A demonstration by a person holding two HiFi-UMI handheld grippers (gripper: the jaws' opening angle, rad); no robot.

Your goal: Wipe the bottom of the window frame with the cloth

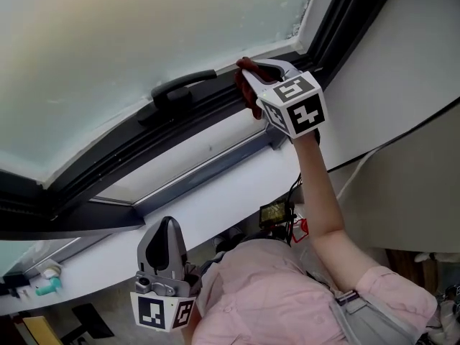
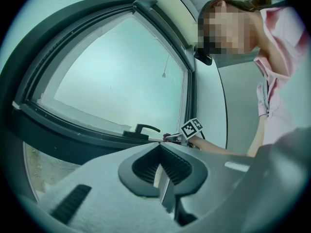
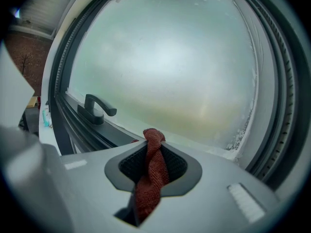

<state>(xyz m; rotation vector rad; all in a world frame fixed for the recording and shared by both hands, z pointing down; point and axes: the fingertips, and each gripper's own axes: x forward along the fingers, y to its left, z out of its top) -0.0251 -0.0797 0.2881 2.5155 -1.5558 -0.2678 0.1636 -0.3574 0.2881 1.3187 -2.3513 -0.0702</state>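
Frosted glass behind, and at 1 o'clock the right gripper [image 1: 251, 69] pinches the red cloth [image 3: 151, 169] against the bottom of the window frame [image 1: 108, 172], probably to drag along it, while the left gripper [image 1: 169, 230] idles at 7 o'clock, jaws pressed together, empty.

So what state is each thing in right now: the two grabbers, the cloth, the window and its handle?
Right gripper: shut on the cloth.
Cloth: bunched, pinched between the jaws.
Left gripper: shut, empty.
Window: looks closed, glass misted.
Handle: lying along the frame.
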